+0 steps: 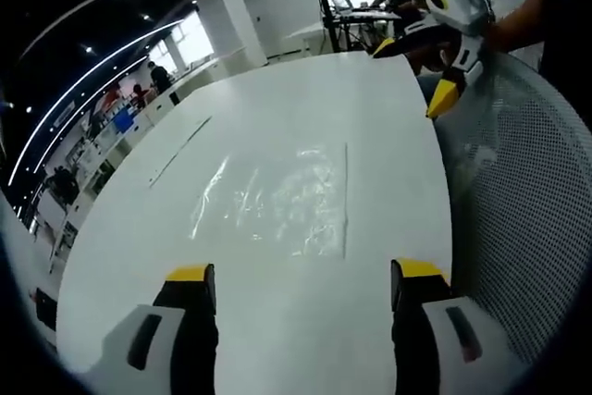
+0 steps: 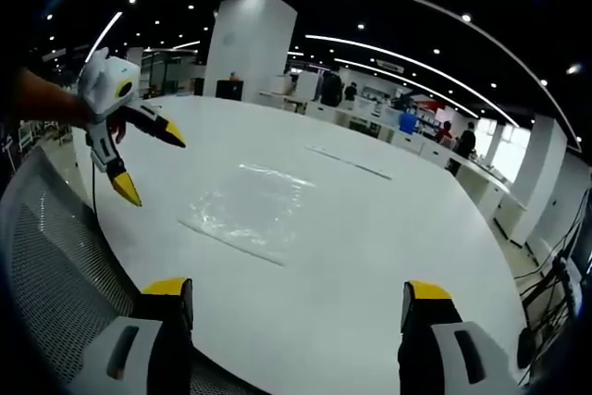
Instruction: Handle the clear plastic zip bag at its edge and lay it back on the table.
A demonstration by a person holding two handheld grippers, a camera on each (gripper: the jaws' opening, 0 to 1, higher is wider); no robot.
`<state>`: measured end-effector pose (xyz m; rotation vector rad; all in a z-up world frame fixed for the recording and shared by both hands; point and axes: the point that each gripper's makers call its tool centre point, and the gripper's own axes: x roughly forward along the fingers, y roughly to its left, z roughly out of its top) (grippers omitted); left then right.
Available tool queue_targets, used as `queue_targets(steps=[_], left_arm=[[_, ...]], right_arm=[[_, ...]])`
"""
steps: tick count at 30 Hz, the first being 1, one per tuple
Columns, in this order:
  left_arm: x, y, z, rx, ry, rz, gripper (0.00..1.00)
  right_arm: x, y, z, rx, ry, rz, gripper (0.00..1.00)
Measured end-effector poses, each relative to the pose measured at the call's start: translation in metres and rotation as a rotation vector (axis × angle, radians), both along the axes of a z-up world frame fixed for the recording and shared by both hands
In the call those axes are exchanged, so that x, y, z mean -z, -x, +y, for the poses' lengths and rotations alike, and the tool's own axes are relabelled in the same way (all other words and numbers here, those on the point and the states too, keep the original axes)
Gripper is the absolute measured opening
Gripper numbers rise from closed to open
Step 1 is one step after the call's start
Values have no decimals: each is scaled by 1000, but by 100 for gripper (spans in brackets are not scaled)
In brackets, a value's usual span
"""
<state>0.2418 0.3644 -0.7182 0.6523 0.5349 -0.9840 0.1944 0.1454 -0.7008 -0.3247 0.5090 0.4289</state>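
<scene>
Bag flat on desk, both tongs spread, nothing held.
Zip bag (image 1: 277,201) lies mid-desk (image 1: 370,99); my left tongs (image 1: 303,286) and right tongs (image 2: 296,301) hover near; next I likely pinch an edge.

Clear zip bag (image 1: 277,201), white table (image 1: 305,99)

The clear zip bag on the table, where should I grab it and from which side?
Probably the straight edge of the zip bag nearest the right gripper. It lies flat on the white table, so come in low and pinch that edge; both grippers are open.
</scene>
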Motion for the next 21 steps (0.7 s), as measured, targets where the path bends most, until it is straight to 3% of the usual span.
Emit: queue_targets(steps=[21], left_arm=[[17, 4, -22, 124, -76, 45, 50]], right_arm=[[-1, 0, -1, 4, -7, -7, 91]])
